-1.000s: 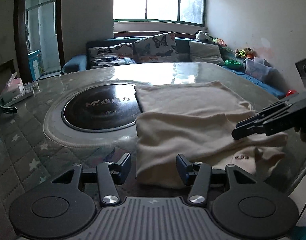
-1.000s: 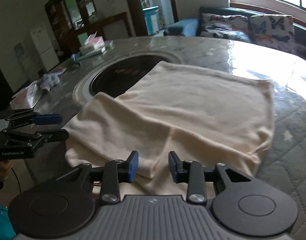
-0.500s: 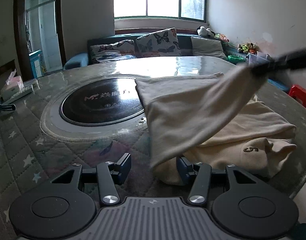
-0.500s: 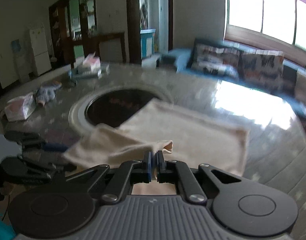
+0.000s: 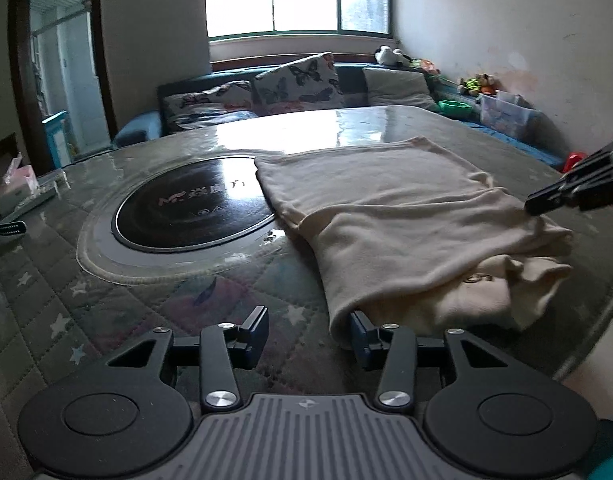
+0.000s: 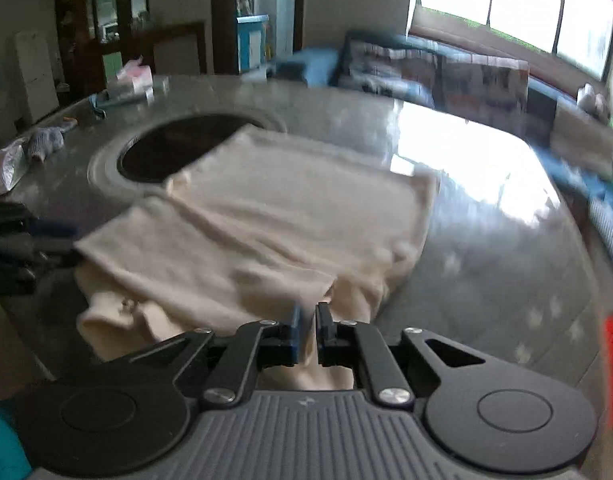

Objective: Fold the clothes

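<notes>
Mostly done, by my read: the cream garment (image 5: 390,216) lies on the round table (image 5: 154,312) as a compact rectangle, with one layer already laid across the body. It sits ahead of both tools, its near corner just off the left gripper's (image 5: 308,330) right-hand finger and its near edge right under the right gripper's (image 6: 306,328) tips. Left to do, as a judgement: settle that top layer flat, tidy the lumpy cuff end (small printed mark visible there), and possibly one more fold.

Left gripper: jaws stand apart with nothing between them, and they are closing a little; the cloth corner is just beside the right-hand finger, contact not certain. Right gripper: jaws nearly together and starting to open, with cream cloth showing in the narrow gap; whether the pads press on it cannot be told from the blurred frame.

View differences, big things first:
- Left wrist view shows the dark round hotplate (image 5: 194,204) set in the table ahead-left of the tool, the sofa with butterfly cushions (image 5: 298,84) far ahead, and the right gripper (image 5: 574,192) coming in from the right with its tip at the folded layer's corner.
- Right wrist view (motion-blurred) shows the garment's far hem, the left gripper (image 6: 22,248) at the cloth's left end, and a small grey bundle (image 6: 46,142) far left.
</notes>
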The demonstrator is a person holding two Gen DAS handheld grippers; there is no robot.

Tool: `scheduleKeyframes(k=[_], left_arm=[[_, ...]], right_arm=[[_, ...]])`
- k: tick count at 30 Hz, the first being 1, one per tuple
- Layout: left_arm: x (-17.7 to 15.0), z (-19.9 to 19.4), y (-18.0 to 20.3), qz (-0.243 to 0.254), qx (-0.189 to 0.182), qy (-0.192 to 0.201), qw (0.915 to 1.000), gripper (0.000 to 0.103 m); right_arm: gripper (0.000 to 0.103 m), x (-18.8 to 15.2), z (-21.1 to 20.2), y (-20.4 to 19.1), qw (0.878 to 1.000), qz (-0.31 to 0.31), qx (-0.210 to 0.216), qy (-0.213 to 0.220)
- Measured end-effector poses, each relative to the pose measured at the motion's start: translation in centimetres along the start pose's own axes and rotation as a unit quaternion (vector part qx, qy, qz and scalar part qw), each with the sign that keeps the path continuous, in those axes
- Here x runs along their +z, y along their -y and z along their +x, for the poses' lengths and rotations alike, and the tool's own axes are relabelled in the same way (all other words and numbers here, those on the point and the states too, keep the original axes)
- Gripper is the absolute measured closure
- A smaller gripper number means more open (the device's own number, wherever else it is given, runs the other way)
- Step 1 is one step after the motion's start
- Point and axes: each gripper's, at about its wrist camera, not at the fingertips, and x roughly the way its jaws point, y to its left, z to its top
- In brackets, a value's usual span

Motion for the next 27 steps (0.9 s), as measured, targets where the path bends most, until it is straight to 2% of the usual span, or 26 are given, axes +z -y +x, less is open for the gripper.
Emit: scheduleKeyframes(k=[5, 6, 7, 10, 15, 19, 25, 27], left_arm=[[1.7, -0.7, -0.8, -0.018, -0.017, 0.01, 0.9996, 0.049], [2.2, -0.5, -0.8, -0.023, -0.021, 0.015, 0.9994, 0.047], [2.8, -0.2, -0.6, -0.027, -0.027, 0.02, 0.9991, 0.045], [4.3, 1.0, 0.4, -0.03, -0.052, 0.031, 0.9977, 0.03], [6.0, 3.7, 2.3, -0.025, -0.1, 0.034, 0.9941, 0.027], [6.2, 6.2, 2.4, -0.041, -0.125, 0.01, 0.9913, 0.027], [5.6, 7.8, 1.2, -0.056, -0.112, -0.006, 0.9921, 0.027], [5.7, 7.5, 1.0, -0.058, -0.115, -0.005, 0.9916, 0.02]], right_arm=[[0.093, 0.9, -0.5, 0.8, 1.0, 0.008, 0.009, 0.028], [0.088, 1.3, -0.4, 0.8, 0.999, 0.007, 0.011, 0.035], [0.081, 1.6, -0.1, 0.6, 0.999, 0.006, 0.015, 0.04], [0.08, 2.1, 1.2, 0.1, 0.999, 0.003, 0.027, 0.045], [0.08, 2.1, 2.6, -0.2, 0.998, 0.006, 0.042, 0.042], [0.08, 1.5, 3.0, 0.2, 0.998, 0.008, 0.042, 0.037], [0.08, 1.0, 3.6, 1.2, 0.998, 0.018, 0.041, 0.032], [0.08, 1.1, 3.4, 1.1, 0.999, 0.014, 0.04, 0.034]])
